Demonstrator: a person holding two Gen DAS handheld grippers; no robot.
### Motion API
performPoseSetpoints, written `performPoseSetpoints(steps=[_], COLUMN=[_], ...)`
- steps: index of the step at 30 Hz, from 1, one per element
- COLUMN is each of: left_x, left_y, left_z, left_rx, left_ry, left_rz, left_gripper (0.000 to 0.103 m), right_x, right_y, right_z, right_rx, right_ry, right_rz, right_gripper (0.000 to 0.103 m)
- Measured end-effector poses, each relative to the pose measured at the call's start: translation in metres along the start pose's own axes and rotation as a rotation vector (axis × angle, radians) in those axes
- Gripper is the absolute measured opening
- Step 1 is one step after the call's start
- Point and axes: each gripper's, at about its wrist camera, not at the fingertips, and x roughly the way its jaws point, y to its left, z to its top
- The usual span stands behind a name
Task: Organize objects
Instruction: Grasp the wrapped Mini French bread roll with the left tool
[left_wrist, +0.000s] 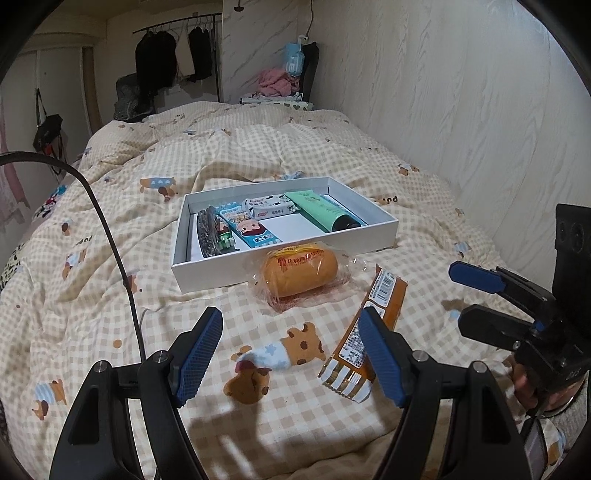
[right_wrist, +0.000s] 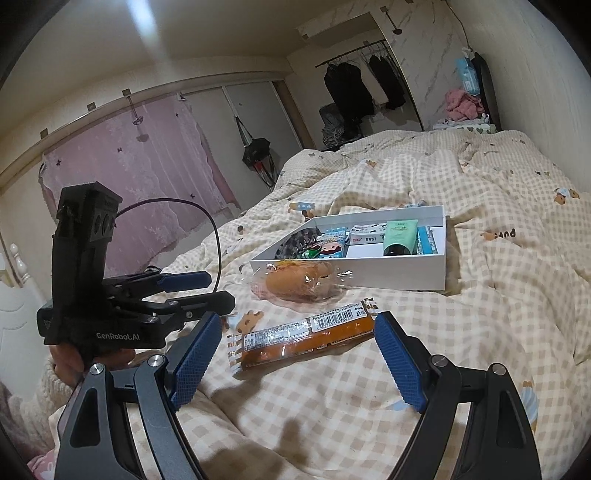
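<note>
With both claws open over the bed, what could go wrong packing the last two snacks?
1. The orange flat snack packet lies flush on the soft checked quilt; the right claw may pinch fabric.
2. The white shallow box is fairly full; the clear-wrapped bread roll touching its wall may not fit.

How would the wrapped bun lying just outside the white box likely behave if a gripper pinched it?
The wrapped bun looks puffy, so it would probably squash under a firm pinch. Its clear, glossy wrapper sits loose around it, so the fingers may grab film and slip. It seems light for its size, and its rounded shape might roll on the soft quilt.
</note>
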Motion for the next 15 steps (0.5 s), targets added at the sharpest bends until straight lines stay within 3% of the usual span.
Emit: performPoseSetpoints(steps=[4, 8, 11, 15], left_x=[0.007, 0.018, 0.043, 0.074], left_y=[-0.006, -0.011, -0.009, -0.004], left_z=[0.013, 0.042, 0.065, 0.079], left_rx=[0.044, 0.054, 0.001, -0.083], left_ry=[0.056, 0.1, 0.229, 0.361], left_rz=[0.015, -0.032, 0.024, -0.026], left_gripper=[0.079, 0.079, 0.079, 0.079], right_x=[0.0, 0.0, 0.0, 0.0], right_y=[-0.001, -0.001, -0.001, -0.002], right_z=[0.0, -0.001, -0.001, -0.002], right_rx=[0.004, 0.008, 0.009, 0.008], right_ry=[0.001, 0.003, 0.002, 0.002], right_rz=[0.001, 0.0, 0.001, 0.001], right_gripper=[0.086, 0.086, 0.086, 0.086])
